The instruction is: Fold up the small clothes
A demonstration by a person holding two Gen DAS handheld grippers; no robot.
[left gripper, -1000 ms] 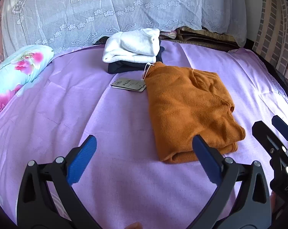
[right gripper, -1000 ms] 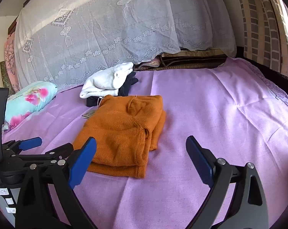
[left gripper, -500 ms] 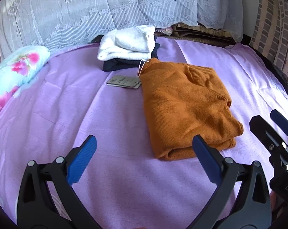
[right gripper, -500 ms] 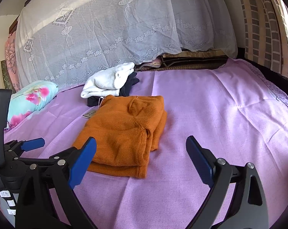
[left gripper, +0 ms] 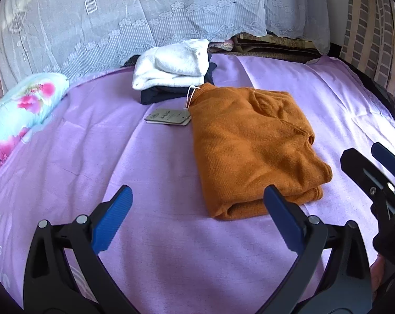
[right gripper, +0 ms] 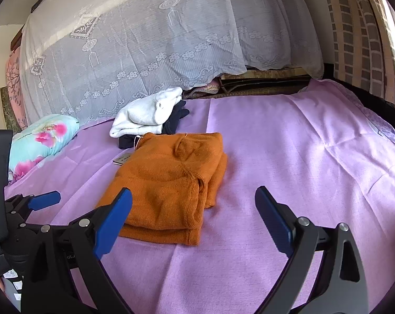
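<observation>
left hand-held gripper [left gripper: 197, 206] released | right hand-held gripper [right gripper: 193, 206] released | orange sweater [left gripper: 252, 146] folded

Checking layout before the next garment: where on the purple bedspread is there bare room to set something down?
Bare purple bedspread lies right of the orange sweater, out to the bed edge. Another free patch sits between the sweater and the floral pillow. It is crowded behind the sweater: paper tag, white garment stacked on a dark one.
</observation>
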